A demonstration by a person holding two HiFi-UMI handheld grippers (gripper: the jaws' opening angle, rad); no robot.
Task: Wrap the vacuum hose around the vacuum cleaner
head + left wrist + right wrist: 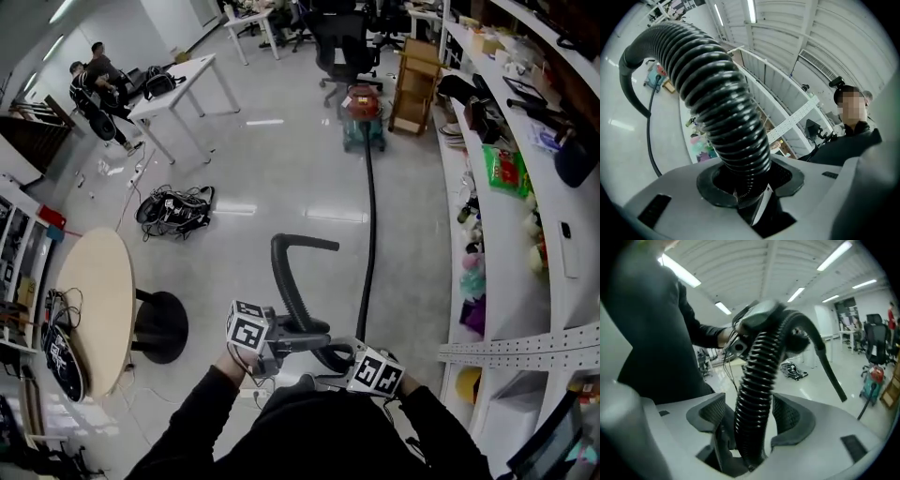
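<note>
- The vacuum cleaner [363, 114], red on top with a green base, stands on the glossy floor far from the person. An office chair [342, 42] is just behind it and a wooden shelf unit [417, 84] just beside it.
- The vacuum hose [371, 216] is black. It runs from the vacuum cleaner in a long, nearly straight line across the floor to the two grippers, which are well apart from the machine.
- At the end far from the vacuum cleaner, the hose loops up between the grippers. It is ribbed there and ends in a smooth, curved tube [291, 258] that arches over them.
- The left gripper [309, 339] is clamped on the ribbed hose, with both pads pressed against the coils.
- The right gripper [339, 361] sits next to it, on the side nearer the shelving. Its jaws stand wide, and the hose passes between them with a gap at each pad.
- Only the head view shows the whole run of hose back to the vacuum cleaner.
- The left gripper view shows its pads biting into the ribs, with the vacuum cleaner tiny in the distance.
- The right gripper view shows the free space around the hose and the left gripper's hand beyond it, with the vacuum cleaner low at the far right.
</note>
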